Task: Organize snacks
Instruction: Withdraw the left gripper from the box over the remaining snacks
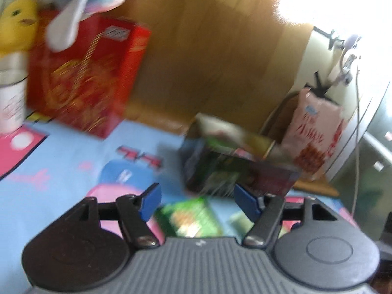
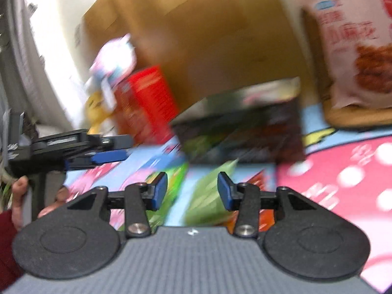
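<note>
While left tongs (image 1: pixel 194 202) gape, green packet (image 1: pixel 189 219) lies flat below them

A tall red printed carton (image 1: pixel 85 73) is standing at the far left of the blue cartoon-printed tablecloth (image 1: pixel 73 156), with a white paper cup (image 1: pixel 11 105) just beside it. A dark open box of snack packets (image 1: pixel 235 161) is blocking the middle, and a pink snack bag (image 1: pixel 316 137) is leaning behind it on the right. Between carton and box, bare cloth is lying open. Flat green packets (image 2: pixel 208 196) are lying on the near cloth.
</note>
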`<state>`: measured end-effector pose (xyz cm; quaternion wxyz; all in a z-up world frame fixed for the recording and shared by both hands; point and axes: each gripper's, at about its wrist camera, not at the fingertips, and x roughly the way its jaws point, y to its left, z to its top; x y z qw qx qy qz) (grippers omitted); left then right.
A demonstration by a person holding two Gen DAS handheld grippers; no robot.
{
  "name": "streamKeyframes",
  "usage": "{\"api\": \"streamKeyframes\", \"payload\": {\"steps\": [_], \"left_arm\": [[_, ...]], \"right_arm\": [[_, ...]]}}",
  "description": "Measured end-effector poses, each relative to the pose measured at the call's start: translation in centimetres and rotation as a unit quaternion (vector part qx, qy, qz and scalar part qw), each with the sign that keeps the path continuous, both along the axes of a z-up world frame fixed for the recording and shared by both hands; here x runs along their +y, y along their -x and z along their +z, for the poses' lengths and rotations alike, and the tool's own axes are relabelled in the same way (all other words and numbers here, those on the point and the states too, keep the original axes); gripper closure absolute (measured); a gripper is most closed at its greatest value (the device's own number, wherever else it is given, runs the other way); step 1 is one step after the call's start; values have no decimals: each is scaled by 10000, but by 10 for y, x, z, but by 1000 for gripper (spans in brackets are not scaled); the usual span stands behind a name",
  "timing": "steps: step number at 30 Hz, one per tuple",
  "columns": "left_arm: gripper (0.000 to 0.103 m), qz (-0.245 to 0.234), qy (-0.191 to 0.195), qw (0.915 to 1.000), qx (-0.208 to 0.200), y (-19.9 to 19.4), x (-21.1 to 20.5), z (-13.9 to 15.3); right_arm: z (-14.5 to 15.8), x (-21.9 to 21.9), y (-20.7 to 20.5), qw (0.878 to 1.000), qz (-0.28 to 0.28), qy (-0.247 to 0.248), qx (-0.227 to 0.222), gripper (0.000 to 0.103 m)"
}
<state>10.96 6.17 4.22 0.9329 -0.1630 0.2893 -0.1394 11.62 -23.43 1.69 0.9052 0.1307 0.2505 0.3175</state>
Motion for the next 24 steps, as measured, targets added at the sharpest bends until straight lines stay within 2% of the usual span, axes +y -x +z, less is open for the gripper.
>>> {"api": "streamKeyframes", "payload": {"steps": [4,7,13,18,24], "left_arm": [[36,255,-395,9989,-14,21,7,-16],[36,356,-469,9983,5,23,10,-24],[36,408,-214,9989,120,19,20,-37],[34,380,30,9993,42,22,27,-37],[34,349,99,9993,10,24,28,-37]], "right_arm": [[-6,45,21,9978,442,480,-73,55],[-11,64,24,9967,523,616,-27,55],[-20,76,26,9968,243,758,-24,54],[-22,70,26,9974,14,725,29,53],[-24,70,25,9973,-46,731,53,53]]}}
